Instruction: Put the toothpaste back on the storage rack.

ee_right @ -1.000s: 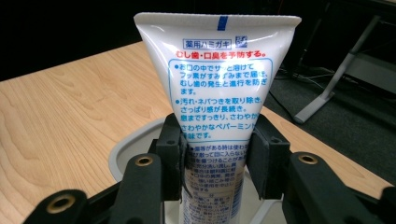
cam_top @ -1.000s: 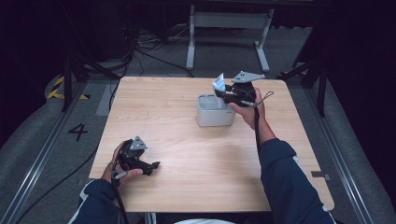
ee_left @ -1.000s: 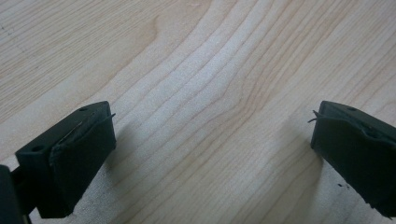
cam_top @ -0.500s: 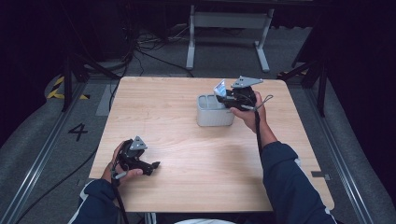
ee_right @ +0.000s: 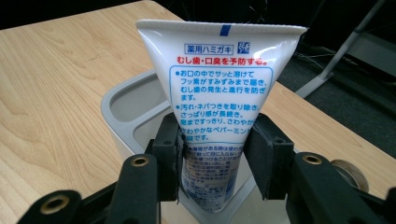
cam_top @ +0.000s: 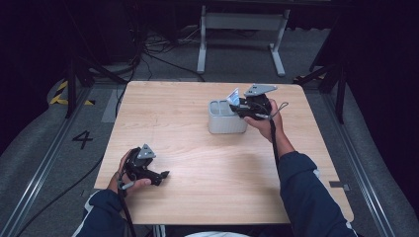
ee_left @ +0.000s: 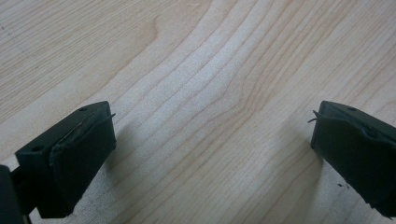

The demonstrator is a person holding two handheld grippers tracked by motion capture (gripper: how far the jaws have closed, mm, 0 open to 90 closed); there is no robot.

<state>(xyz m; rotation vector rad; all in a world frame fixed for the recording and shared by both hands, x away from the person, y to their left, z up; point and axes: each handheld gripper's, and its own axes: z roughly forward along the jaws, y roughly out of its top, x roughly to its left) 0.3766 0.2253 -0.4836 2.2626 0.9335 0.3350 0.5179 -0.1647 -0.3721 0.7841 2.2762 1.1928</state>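
Since the earlier picture the right gripper and its tube are sitting lower, the tube's bottom end now sinking into the holder; its jaws have just been easing apart, yet in the right gripper view the pads are flanking the tube closely, the left pad touching, the right one seemingly a hair off. The left gripper is lying unchanged at seven o'clock on the bench, jaws gaping wide over bare wood. Counting: one tube, one holder, two grippers. The tube is soft white plastic, flat and fanning up to a crimped edge, printed blue and red. The holder, at one o'clock on the bench, is matte grey, round-cornered, showing two compartments. The bench is pale grained wood.
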